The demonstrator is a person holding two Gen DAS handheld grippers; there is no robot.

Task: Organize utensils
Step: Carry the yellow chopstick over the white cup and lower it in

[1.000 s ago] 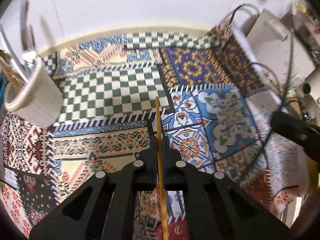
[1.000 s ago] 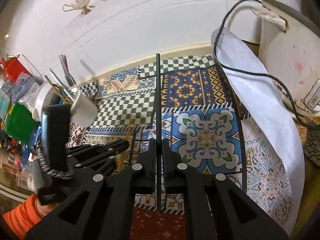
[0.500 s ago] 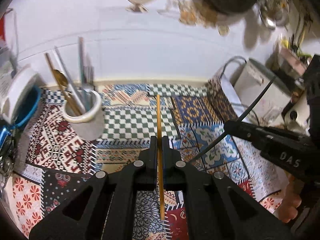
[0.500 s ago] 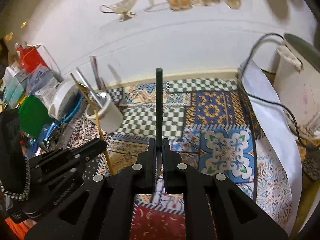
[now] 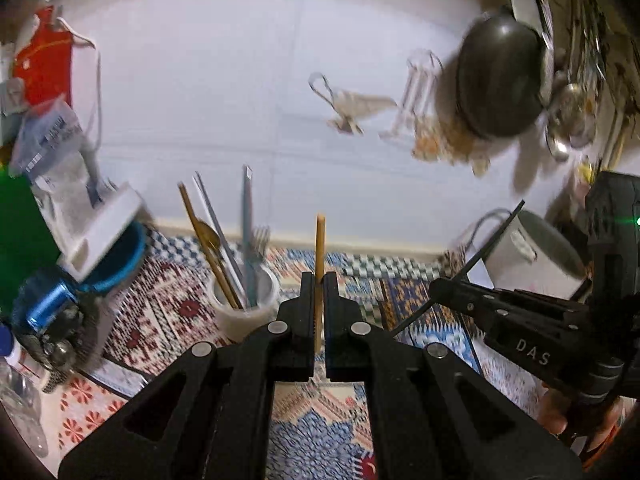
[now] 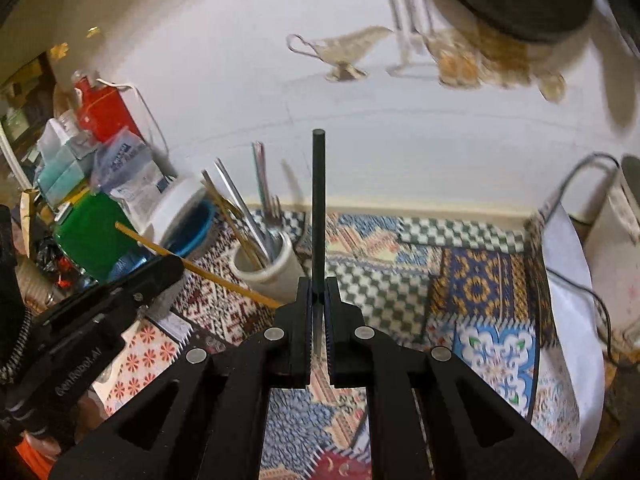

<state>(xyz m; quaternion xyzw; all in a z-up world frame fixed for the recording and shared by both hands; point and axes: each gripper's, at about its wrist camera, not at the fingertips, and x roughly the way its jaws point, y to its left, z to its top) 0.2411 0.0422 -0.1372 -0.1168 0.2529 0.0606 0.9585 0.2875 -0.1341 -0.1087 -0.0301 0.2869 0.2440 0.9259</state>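
Left gripper clenched on wooden chopstick, right gripper on black chopstick, white cup ahead-left of both.

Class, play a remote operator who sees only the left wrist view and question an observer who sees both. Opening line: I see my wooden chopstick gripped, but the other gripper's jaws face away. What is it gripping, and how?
Observer: The right gripper is shut on a dark chopstick, which stands straight up out of the jaws.
Operator: Does the wooden chopstick stick out behind my left gripper's fingers?
Observer: Yes. The right wrist view shows the wooden chopstick passing through the left gripper, its tail slanting down to the right.
Operator: What is right of the white cup?
Observer: Past the white cup, bare patterned cloth reaches a white sheet.
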